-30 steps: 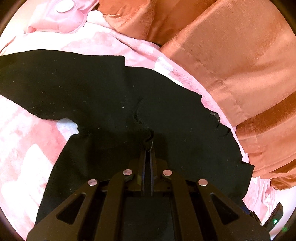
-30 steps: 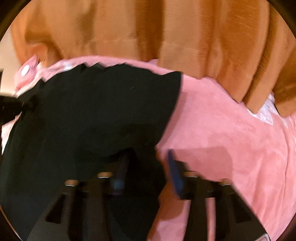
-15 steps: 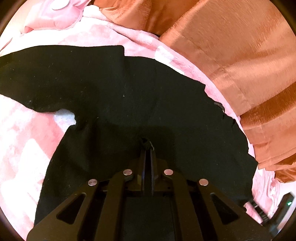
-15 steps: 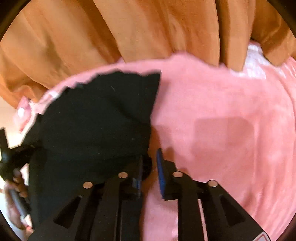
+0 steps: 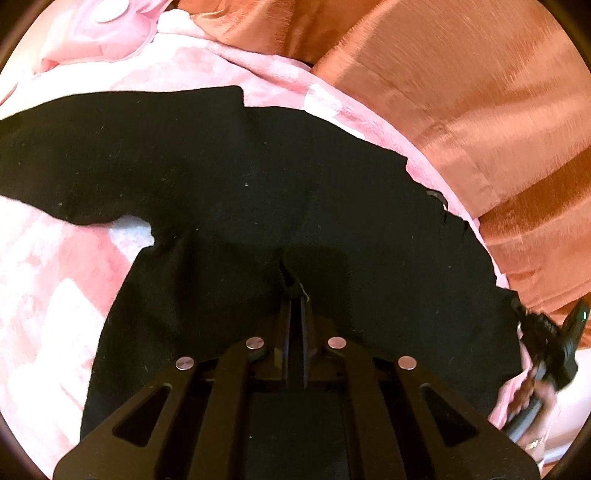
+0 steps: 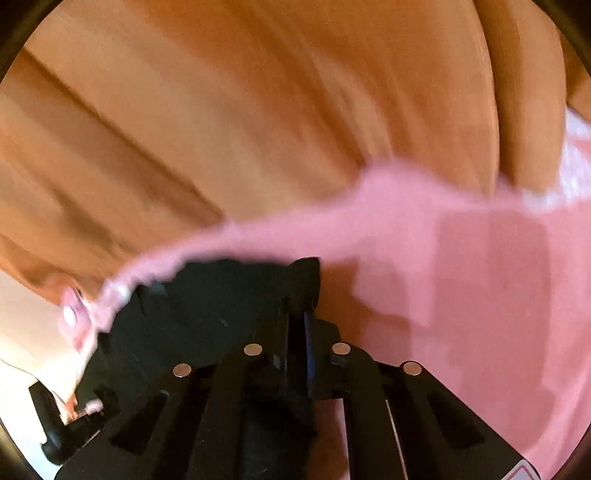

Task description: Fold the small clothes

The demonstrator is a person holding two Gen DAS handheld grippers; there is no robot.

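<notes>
A black garment [image 5: 258,192] lies spread on a pink blanket [image 5: 44,288], one sleeve reaching to the left. My left gripper [image 5: 294,291] is shut on a pinched fold of it near the middle. In the right wrist view my right gripper [image 6: 297,295] is shut on a corner of the same black garment [image 6: 207,310] and holds it lifted above the pink blanket [image 6: 461,280]. The right gripper also shows at the right edge of the left wrist view [image 5: 546,343], holding the garment's far corner.
Orange curtains [image 5: 461,92] hang along the far side of the bed and fill the upper right wrist view [image 6: 258,110]. A pink pillow [image 5: 103,26] lies at the top left. The other hand's gripper [image 6: 55,424] shows at the lower left.
My right gripper has closed from open onto the garment's corner and lifted it, so the view tilts up to the curtains. My left gripper keeps its pinch and has barely moved.
</notes>
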